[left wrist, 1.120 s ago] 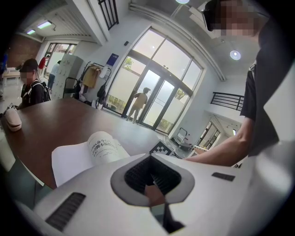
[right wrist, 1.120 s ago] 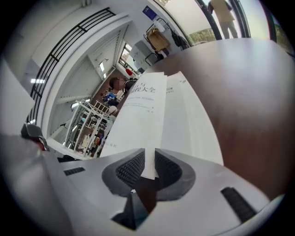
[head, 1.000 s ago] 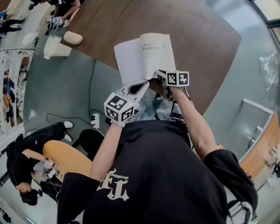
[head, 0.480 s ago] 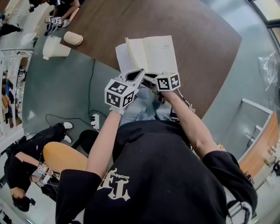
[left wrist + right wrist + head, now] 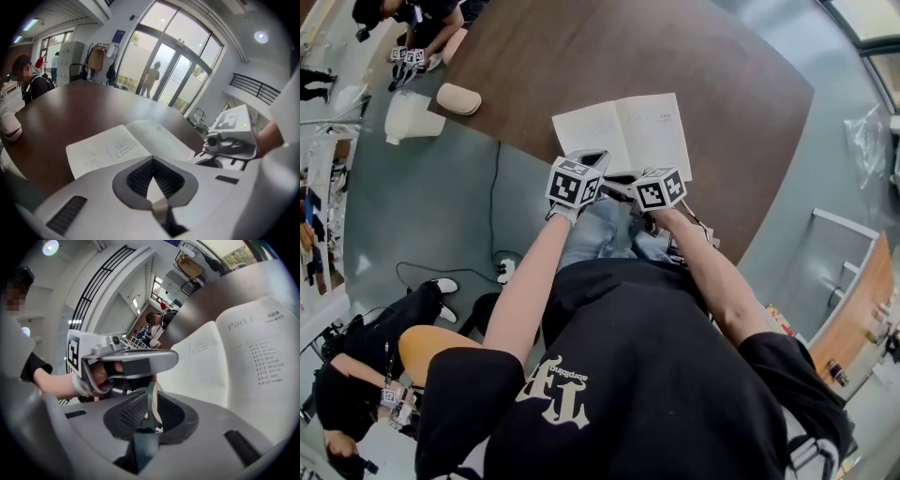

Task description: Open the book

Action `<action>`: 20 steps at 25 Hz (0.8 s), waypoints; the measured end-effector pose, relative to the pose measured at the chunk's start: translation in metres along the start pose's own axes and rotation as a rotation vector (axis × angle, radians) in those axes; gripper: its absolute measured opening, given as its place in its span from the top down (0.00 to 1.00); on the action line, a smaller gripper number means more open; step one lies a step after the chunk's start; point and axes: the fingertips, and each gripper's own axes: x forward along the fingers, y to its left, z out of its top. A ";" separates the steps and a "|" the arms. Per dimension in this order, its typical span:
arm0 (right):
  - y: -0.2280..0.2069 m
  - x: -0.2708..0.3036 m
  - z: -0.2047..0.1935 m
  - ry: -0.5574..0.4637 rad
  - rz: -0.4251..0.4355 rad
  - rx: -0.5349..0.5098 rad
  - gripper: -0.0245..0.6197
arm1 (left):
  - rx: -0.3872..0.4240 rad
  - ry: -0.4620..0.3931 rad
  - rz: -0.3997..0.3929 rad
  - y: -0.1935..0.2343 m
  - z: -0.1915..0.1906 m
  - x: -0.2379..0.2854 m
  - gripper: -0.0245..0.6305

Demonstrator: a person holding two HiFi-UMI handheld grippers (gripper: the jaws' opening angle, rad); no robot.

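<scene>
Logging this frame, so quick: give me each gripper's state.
Left gripper: closed, nothing held.
Right gripper: closed on a thin edge of the book.

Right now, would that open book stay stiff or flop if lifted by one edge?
Probably floppy: the book looks thin and lies open flat. Likely light, since the right tongs pinch its near edge. Pushed, it should slide on the smooth table.

Matt white paper book; smooth dark wood table.
</scene>
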 end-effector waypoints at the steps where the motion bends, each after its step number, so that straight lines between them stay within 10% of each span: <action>1: 0.000 0.001 -0.002 0.015 -0.002 -0.004 0.90 | 0.000 0.040 -0.004 0.005 -0.005 0.006 0.95; 12: -0.015 0.008 -0.006 0.092 -0.094 -0.021 0.90 | -0.018 0.202 -0.080 0.043 -0.042 0.036 0.95; 20: -0.083 -0.071 0.016 -0.013 -0.554 -0.099 0.90 | 0.025 0.284 -0.078 0.053 -0.055 0.049 0.95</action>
